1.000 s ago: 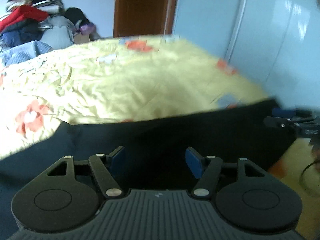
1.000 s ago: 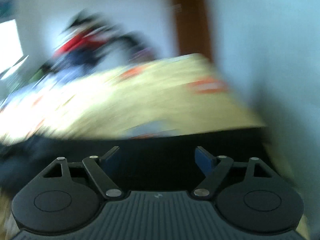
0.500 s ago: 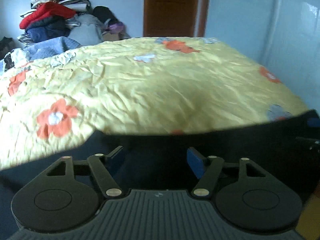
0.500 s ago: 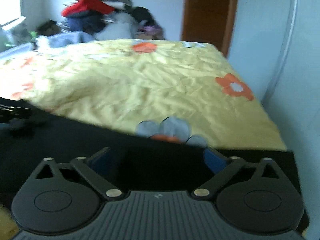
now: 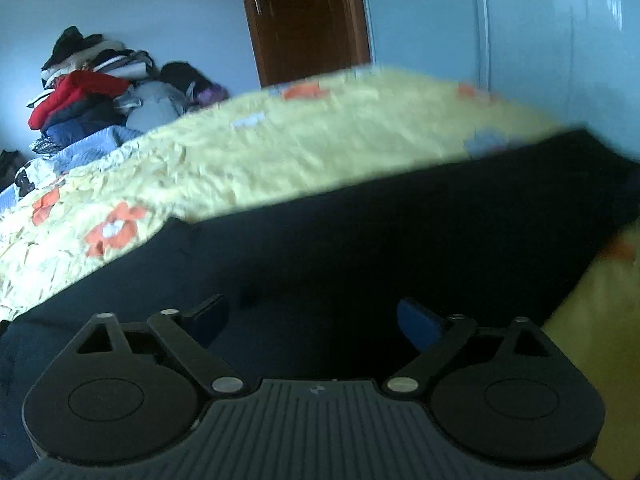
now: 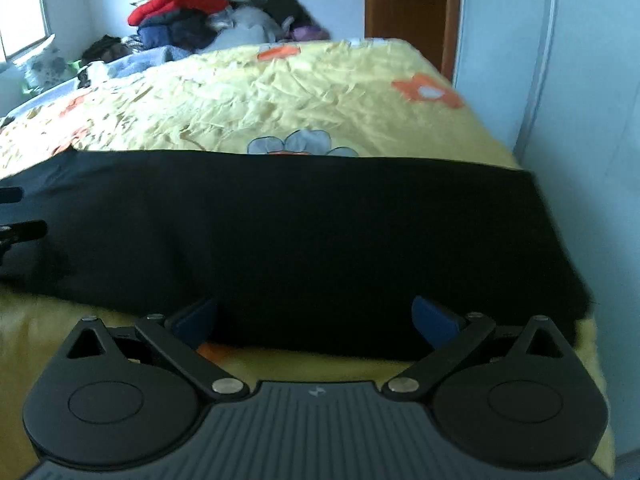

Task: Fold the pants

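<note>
Dark navy pants (image 6: 304,232) lie flat in a wide band across the yellow flowered bedspread (image 6: 280,96). My right gripper (image 6: 316,320) hovers at the pants' near edge, jaws open wide, with only cloth under the gap and nothing pinched. In the left wrist view the pants (image 5: 360,240) fill the lower half. My left gripper (image 5: 316,316) hangs just over them with its jaws opening, and its blue pads press on nothing. The left gripper's fingertips (image 6: 20,212) also poke in at the left edge of the right wrist view.
A heap of clothes (image 6: 192,12) is piled at the far end of the bed, beside a brown door (image 6: 408,0). A pale wall or wardrobe (image 6: 592,80) runs close along the bed's right edge (image 6: 496,140).
Both grippers' jaws have spread wider. Both views have drawn back and dipped, so more of the pants shows ahead of the fingers. The left view has tilted.
</note>
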Available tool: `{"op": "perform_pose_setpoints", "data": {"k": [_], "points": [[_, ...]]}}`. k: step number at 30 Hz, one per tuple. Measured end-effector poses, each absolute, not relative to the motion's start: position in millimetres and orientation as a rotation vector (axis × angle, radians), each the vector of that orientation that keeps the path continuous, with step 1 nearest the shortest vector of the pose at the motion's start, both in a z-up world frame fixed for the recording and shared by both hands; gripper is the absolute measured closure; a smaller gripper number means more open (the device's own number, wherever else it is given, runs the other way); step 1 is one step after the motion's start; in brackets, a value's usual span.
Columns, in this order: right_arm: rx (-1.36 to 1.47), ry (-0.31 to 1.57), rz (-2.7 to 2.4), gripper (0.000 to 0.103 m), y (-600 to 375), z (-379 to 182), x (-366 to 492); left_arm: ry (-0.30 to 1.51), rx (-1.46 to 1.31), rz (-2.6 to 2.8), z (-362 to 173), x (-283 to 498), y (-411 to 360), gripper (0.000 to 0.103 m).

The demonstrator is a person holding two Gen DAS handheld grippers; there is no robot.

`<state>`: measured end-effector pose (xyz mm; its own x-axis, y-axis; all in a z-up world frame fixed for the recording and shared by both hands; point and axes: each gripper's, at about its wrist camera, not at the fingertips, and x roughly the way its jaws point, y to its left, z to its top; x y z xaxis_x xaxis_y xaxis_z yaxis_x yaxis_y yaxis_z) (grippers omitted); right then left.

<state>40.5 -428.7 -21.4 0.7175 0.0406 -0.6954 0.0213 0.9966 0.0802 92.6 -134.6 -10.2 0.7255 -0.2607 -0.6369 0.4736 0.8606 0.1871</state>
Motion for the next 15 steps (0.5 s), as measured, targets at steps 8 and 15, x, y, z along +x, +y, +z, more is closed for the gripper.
{"op": "perform_pose_setpoints", "data": {"k": [8, 15], "points": [[0.85, 0.447, -0.148, 0.0, -532.8, -25.6, -32.3, 0.648, 0.272, -0.439, -14.0, 85.6, -129.2, 0.012], [1.005, 0.43, -0.171, 0.0, -539.4, -47.7, -30.3, 0.643, 0.276, -0.44, -14.0, 82.1, -130.4, 0.012]]}}
